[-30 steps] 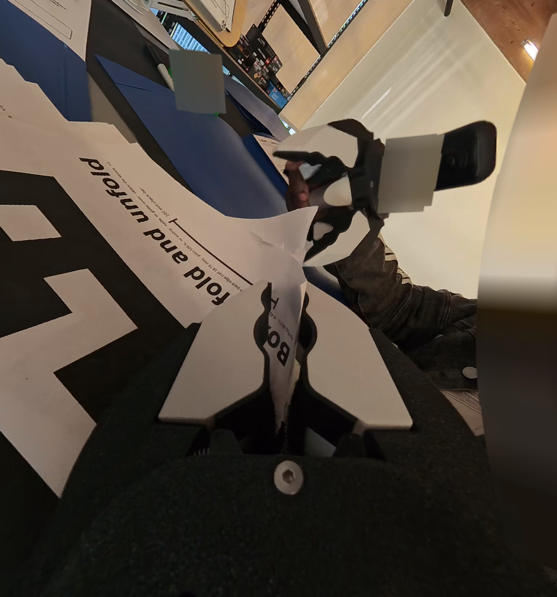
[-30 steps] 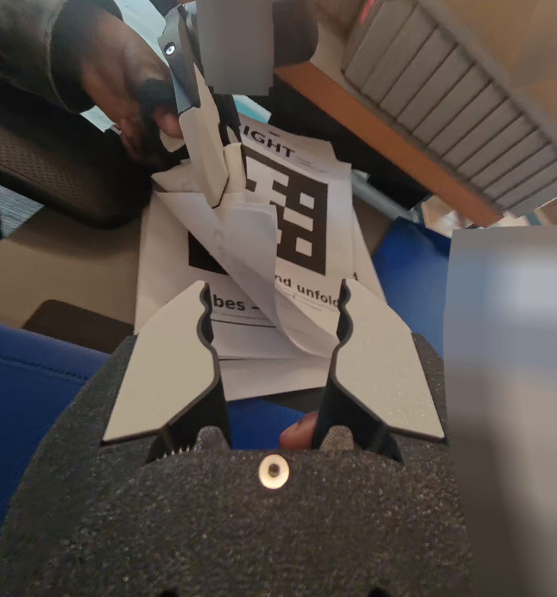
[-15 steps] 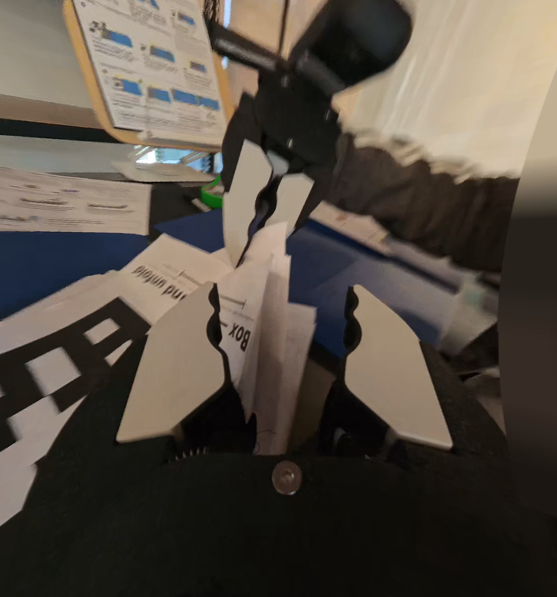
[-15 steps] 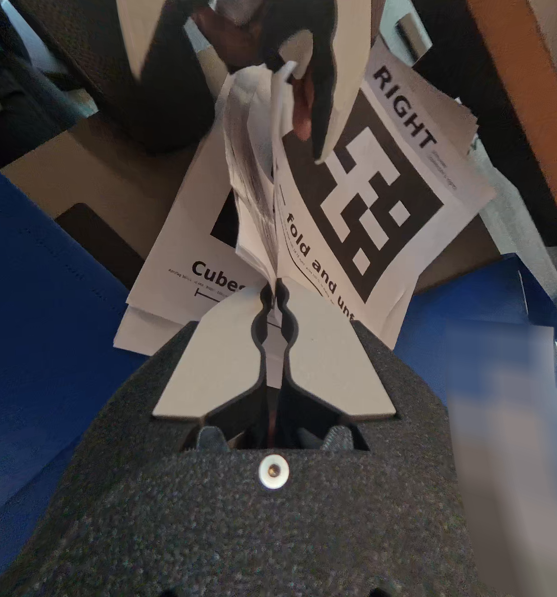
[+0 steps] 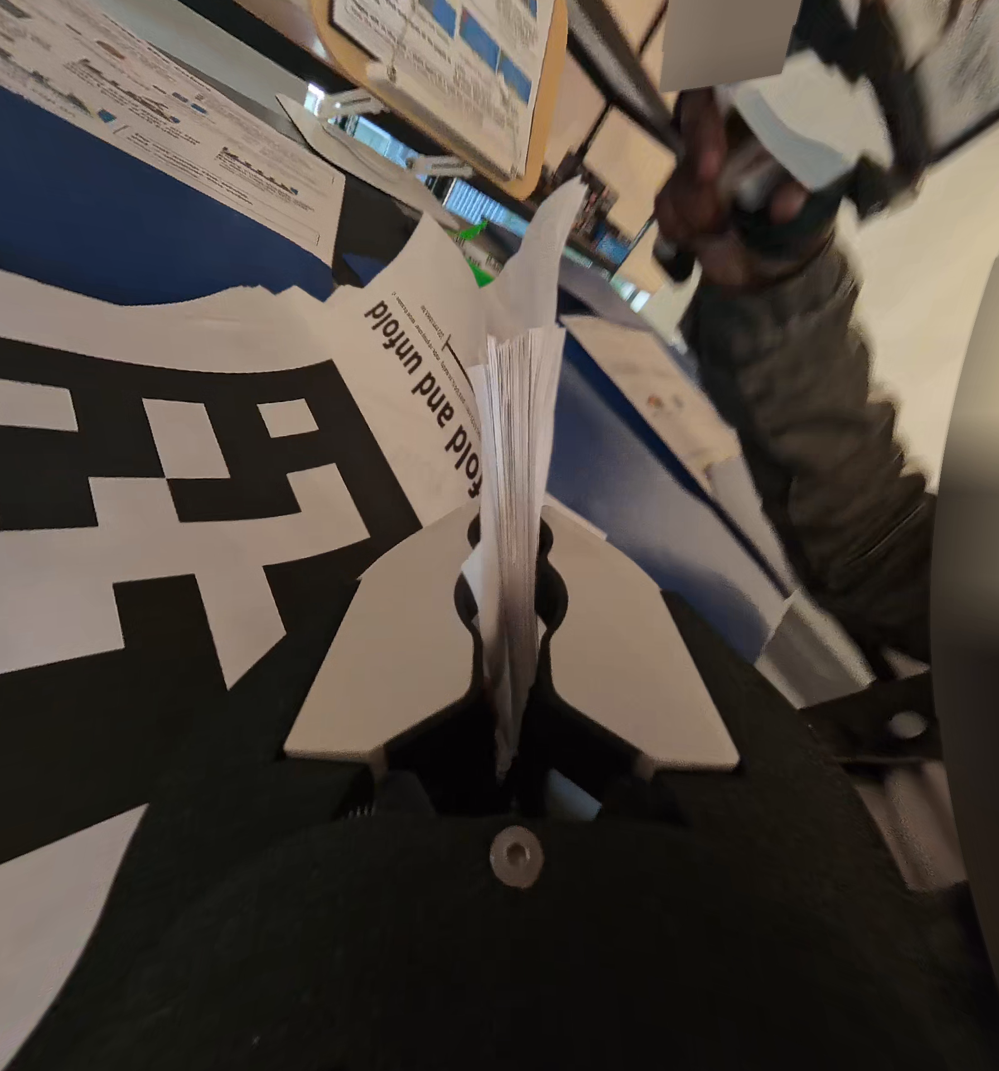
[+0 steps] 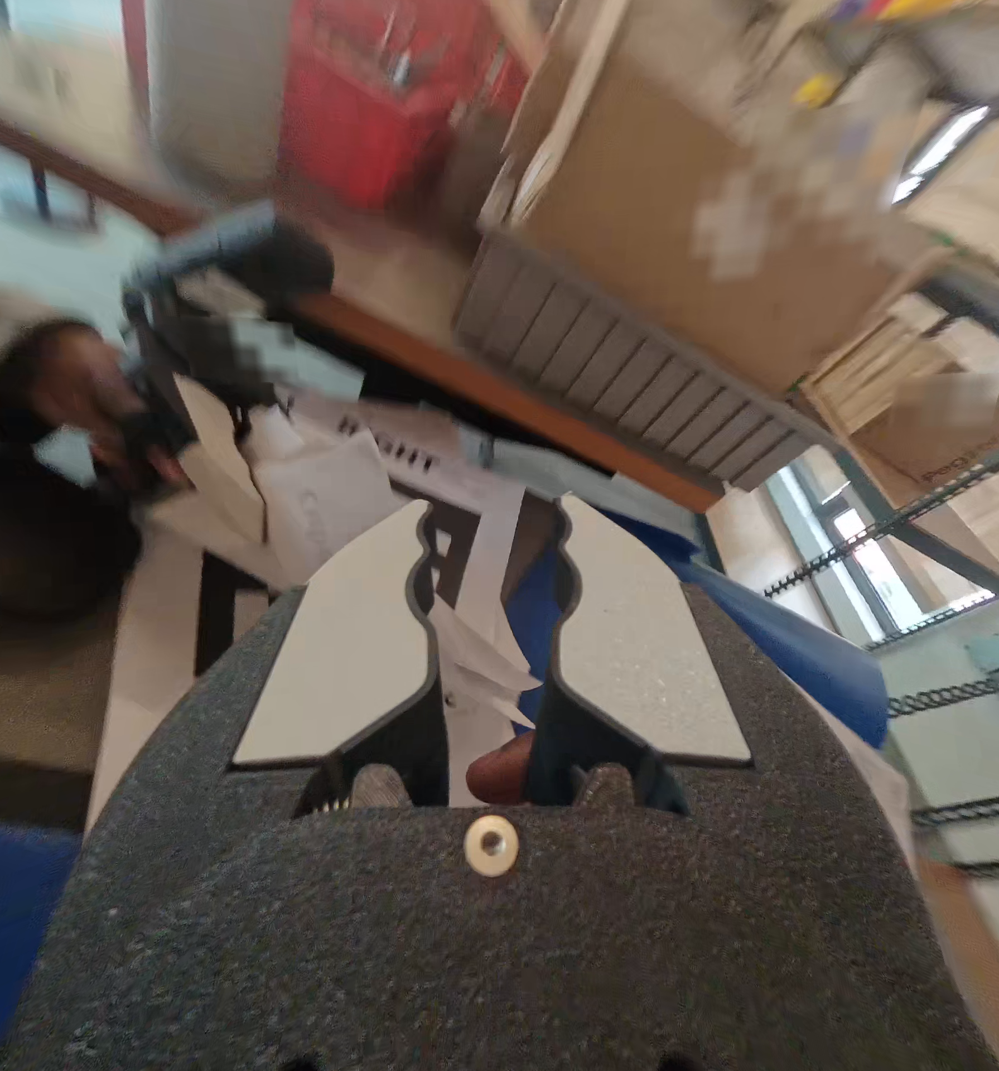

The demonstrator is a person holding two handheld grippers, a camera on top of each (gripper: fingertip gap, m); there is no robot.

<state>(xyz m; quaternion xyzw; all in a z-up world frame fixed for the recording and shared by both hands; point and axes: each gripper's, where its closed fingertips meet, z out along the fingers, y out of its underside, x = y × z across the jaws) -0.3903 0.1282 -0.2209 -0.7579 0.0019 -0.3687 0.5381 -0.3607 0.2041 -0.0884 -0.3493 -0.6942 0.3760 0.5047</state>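
My left gripper (image 5: 508, 527) is shut on the edge of a stack of white paper sheets (image 5: 514, 434), which stands edge-on between its fingers. The top sheet (image 5: 137, 492), with a large black and white square pattern, spreads out to the left. My right gripper (image 6: 492, 510) is open; a loose strip of the paper (image 6: 494, 579) hangs between its fingers without being pinched. In the right wrist view the left gripper (image 6: 219, 463) shows blurred at the left, held by a hand and gripping the paper. In the left wrist view the right gripper (image 5: 775, 145) is a blur at the upper right.
A blue mat (image 5: 79, 232) lies under the sheets, with a printed page (image 5: 166, 133) on it. A clipboard (image 5: 456, 75) stands behind. A grey ribbed block (image 6: 630, 359), cardboard boxes (image 6: 688, 174) and a red cabinet (image 6: 381, 98) are beyond the orange table edge (image 6: 485, 382).
My left gripper opened half a second ago and has shut again, now on the whole stack. My right gripper, shut on the paper half a second ago, has opened and swung upward.
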